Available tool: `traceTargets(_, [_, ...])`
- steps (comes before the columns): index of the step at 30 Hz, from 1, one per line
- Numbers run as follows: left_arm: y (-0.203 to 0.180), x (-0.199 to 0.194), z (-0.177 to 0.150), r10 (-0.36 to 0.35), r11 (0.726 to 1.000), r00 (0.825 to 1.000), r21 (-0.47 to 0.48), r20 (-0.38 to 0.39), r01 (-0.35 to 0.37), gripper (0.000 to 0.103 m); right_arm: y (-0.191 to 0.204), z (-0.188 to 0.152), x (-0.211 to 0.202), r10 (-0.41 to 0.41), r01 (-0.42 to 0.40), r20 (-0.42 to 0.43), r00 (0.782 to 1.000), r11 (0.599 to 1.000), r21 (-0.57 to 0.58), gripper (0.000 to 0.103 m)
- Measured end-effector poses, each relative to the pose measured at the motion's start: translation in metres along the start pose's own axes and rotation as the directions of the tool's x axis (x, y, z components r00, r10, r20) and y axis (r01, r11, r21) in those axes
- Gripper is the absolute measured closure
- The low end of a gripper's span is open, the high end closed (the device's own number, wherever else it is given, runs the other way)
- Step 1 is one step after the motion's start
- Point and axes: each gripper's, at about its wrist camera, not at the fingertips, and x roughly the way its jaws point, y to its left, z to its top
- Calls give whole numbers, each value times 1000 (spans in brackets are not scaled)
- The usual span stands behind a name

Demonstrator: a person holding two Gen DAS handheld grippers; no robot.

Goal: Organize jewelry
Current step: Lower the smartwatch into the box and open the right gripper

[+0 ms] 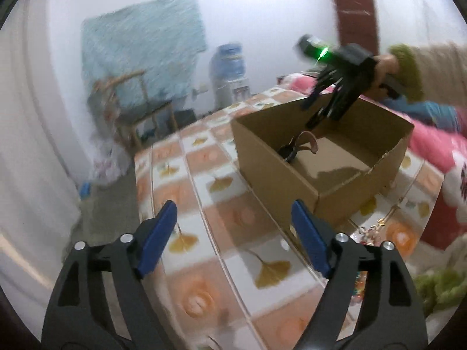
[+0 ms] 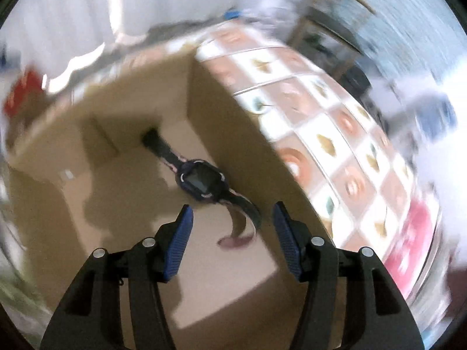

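Tiled table (image 1: 221,262) bears cardboard box (image 1: 280,183) holding watch (image 2: 201,180); both grippers wide, empty.

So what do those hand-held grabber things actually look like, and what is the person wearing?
Each gripper, left and right, is black plastic with silver bolts and two fingers faced with ribbed blue pads. The right one carries a green light. The sleeve is beige with a fuzzy green cuff.
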Motion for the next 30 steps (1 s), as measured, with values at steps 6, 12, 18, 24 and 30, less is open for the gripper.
traceTargets(6, [-3,-7,-45,-60,968,998,-247,-33,50,19,15,-5,-14,112,-113,16,994,980,166,58])
traceTargets(12, [-12,-30,-65,-57,955,998,-292,-16,50,19,13,-6,14,104,-94,-31,994,969,230,70])
traceTargets(18, [-13,-38,-67,-49,953,999,-299,-15,42,19,-6,-9,51,148,-114,-96,984,949,293,80])
traceTargets(24, [-14,-42,-70,-58,950,998,-307,-3,54,19,-16,-8,86,34,30,-215,976,957,288,80])
traceTargets(30, [-4,-33,-81,-72,937,997,-345,-40,54,19,-20,-23,81,-145,241,-353,924,939,246,80])
